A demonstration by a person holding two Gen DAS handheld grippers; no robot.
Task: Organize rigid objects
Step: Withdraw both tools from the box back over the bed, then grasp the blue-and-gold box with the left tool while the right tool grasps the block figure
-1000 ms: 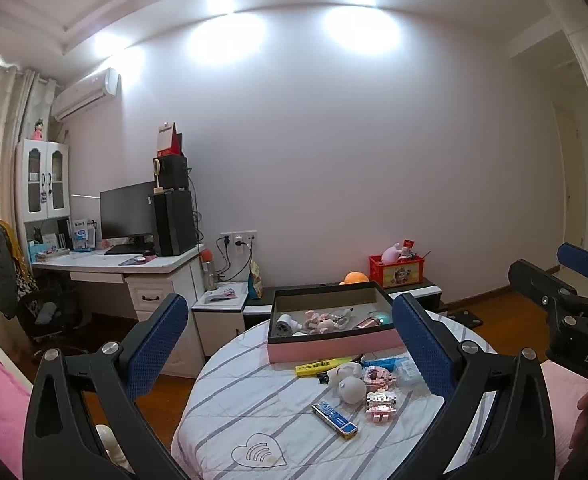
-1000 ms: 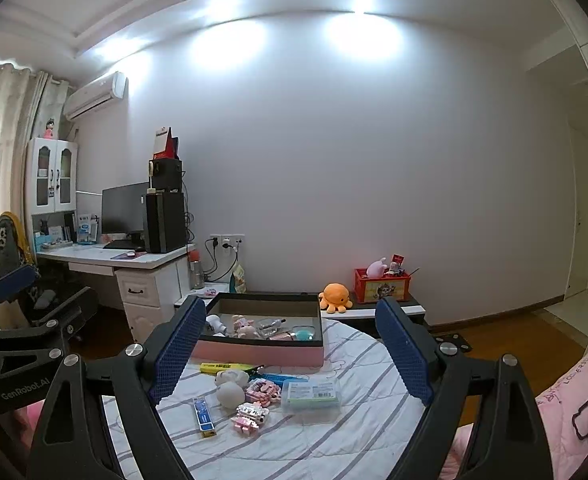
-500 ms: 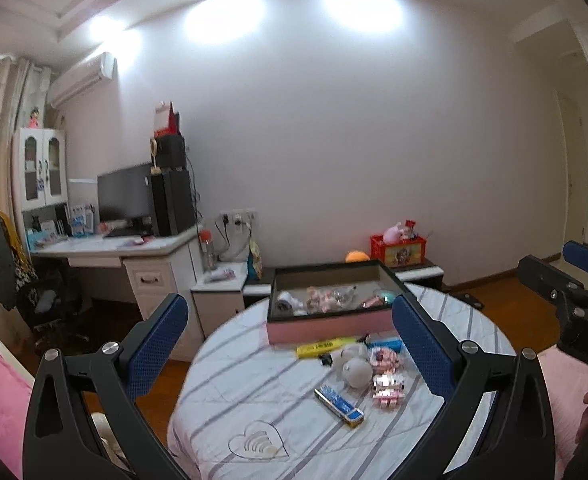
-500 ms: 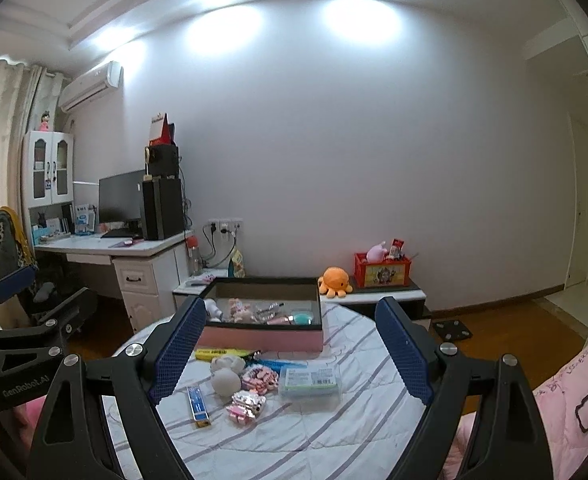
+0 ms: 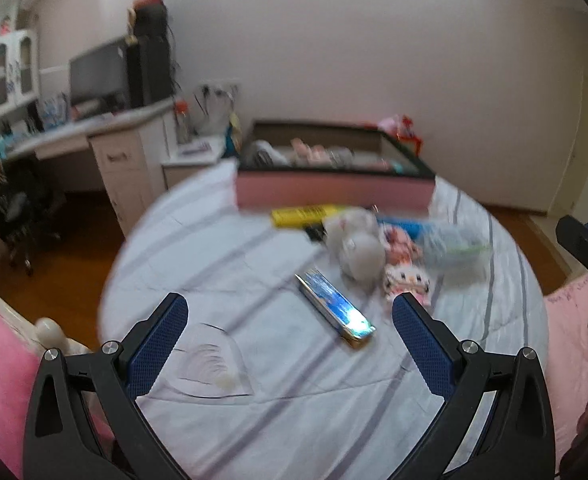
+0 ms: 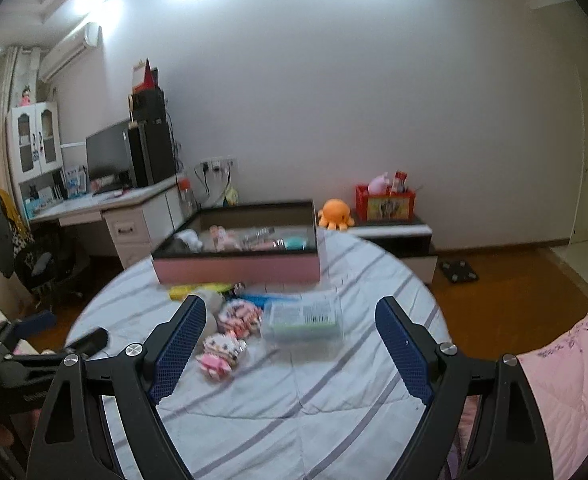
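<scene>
Your left gripper (image 5: pixel 287 316) has its jaws spread wide and holds nothing; it hangs above the round table (image 5: pixel 197 248) with the striped cloth, and the picture from it is blurred. Between its blue pads, a little toward 1 o'clock, lies the flat blue box (image 5: pixel 334 308), slanted, alone on the cloth. Beyond it, at 1 o'clock, you see the white round toy (image 5: pixel 360 256), and just beside that, at its 3 o'clock, the small pink bead figures (image 5: pixel 406 280) and the clear plastic case (image 5: pixel 450 246). The yellow marker (image 5: pixel 306 214) lies at 12 o'clock, close in front of the pink tray (image 5: pixel 334 194), which stands at the far edge of the table and already has several small things inside; what they are I cannot tell. Your right gripper (image 6: pixel 289 324) is also wide open and empty. In its view the bead figures (image 6: pixel 221 350) are just beside its left pad, and the clear plastic case (image 6: pixel 302 318) sits between the pads, toward 12 o'clock. The pink tray (image 6: pixel 235 270) is at 11 o'clock behind them. The left gripper (image 6: pixel 89 340) shows at 9 o'clock, low over the table edge. An orange plush octopus (image 6: pixel 336 212) sits on the low cabinet (image 6: pixel 394 232) behind the table, at 1 o'clock.
</scene>
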